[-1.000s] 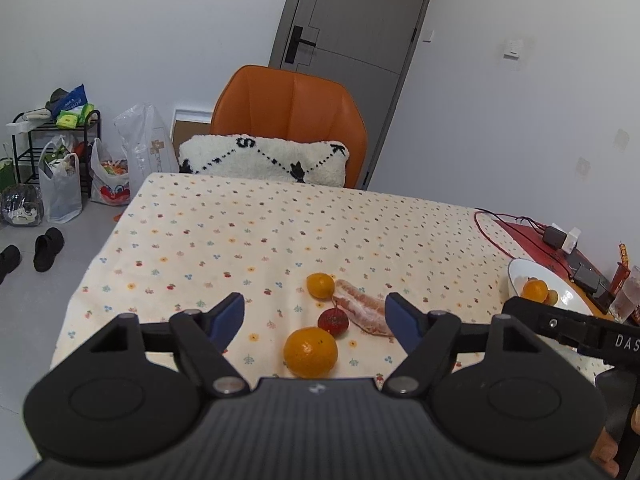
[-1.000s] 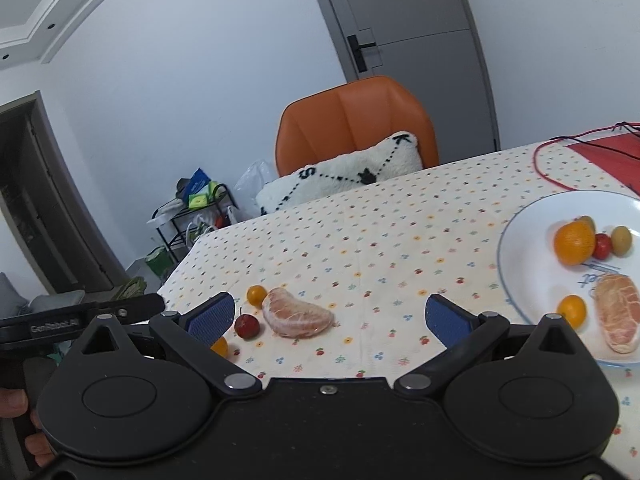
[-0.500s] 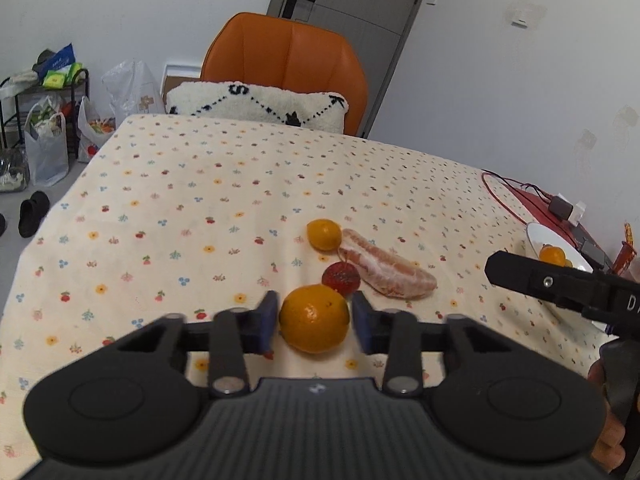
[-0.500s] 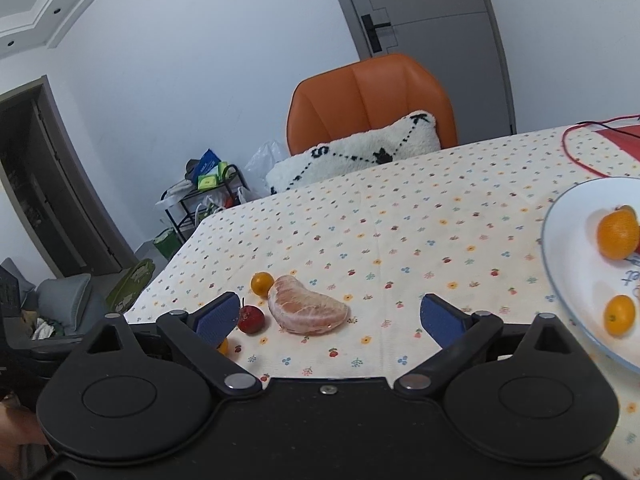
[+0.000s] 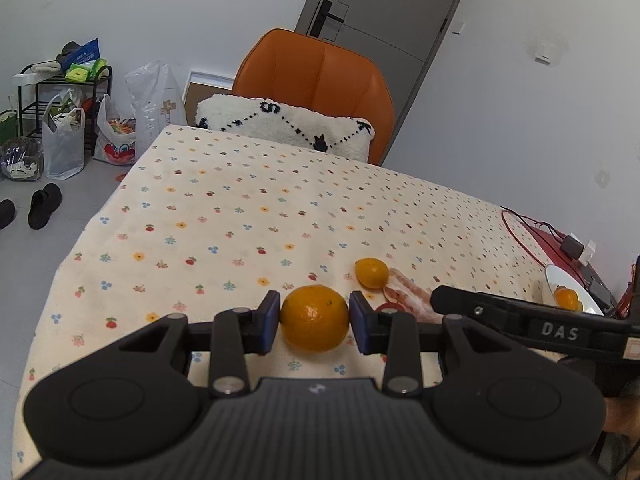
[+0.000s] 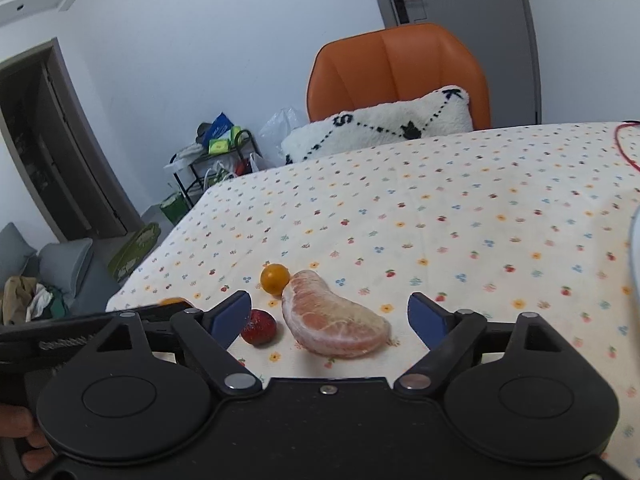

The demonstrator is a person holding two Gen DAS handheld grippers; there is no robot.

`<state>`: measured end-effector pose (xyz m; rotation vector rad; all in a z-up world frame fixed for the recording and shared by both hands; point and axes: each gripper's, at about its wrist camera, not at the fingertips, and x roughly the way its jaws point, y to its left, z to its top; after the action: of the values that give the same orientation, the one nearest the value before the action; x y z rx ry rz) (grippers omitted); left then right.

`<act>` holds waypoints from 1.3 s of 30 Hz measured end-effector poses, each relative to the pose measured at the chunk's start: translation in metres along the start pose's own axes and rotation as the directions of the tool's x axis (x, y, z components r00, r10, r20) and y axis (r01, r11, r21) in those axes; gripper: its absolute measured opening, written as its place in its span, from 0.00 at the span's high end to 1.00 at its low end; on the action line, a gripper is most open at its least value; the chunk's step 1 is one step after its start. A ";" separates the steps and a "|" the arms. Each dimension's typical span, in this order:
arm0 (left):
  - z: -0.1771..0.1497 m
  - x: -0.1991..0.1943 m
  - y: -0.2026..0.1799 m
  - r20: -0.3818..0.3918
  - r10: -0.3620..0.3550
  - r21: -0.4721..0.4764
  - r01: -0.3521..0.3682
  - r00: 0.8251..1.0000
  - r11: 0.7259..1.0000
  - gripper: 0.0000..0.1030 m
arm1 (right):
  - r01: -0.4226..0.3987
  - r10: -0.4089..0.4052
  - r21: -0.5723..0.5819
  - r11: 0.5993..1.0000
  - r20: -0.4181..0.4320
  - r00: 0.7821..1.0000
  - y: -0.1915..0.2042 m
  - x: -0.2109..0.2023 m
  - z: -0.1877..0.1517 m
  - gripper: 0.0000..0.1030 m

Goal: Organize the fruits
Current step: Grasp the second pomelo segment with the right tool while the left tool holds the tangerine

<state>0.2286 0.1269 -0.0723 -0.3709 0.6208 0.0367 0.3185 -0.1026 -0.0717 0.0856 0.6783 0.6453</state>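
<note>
Between left fingers [image 5: 269,322], pinched: orange [image 5: 314,318].

Table: tablecloth [image 5: 248,216], cream with small flowers
Near middle: orange [image 5: 314,317], small orange [image 6: 275,278], strawberry [image 6: 259,327], peeled segment [image 6: 334,322], close together
Far right: white plate [image 5: 554,276], red cable [image 5: 516,232]

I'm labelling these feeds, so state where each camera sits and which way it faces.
Left wrist: on the left gripper, facing down the table at the orange its pads clamp; right gripper crosses.
Right wrist: on the right gripper, jaws closing around the pomelo segment; fingers show.
Shared: small orange, chair.
</note>
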 end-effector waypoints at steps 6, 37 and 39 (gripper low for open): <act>0.001 -0.001 0.006 0.005 -0.004 -0.013 0.004 1.000 1.000 0.65 | -0.011 0.011 -0.021 1.000 -0.018 1.000 0.005 0.021 0.002 0.32; -0.011 -0.016 -0.027 0.008 -0.019 0.031 0.019 1.000 0.999 0.65 | -0.017 0.011 -0.059 0.998 -0.107 0.994 -0.009 -0.036 -0.032 0.45; -0.011 -0.017 -0.028 0.010 -0.018 0.035 0.017 1.000 0.999 0.65 | -0.022 0.015 -0.063 0.998 -0.104 0.994 -0.007 -0.035 -0.031 0.45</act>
<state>0.2122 0.0981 -0.0619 -0.3420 0.6074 0.0108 0.2822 -0.1329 -0.0785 -0.0012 0.7570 0.6924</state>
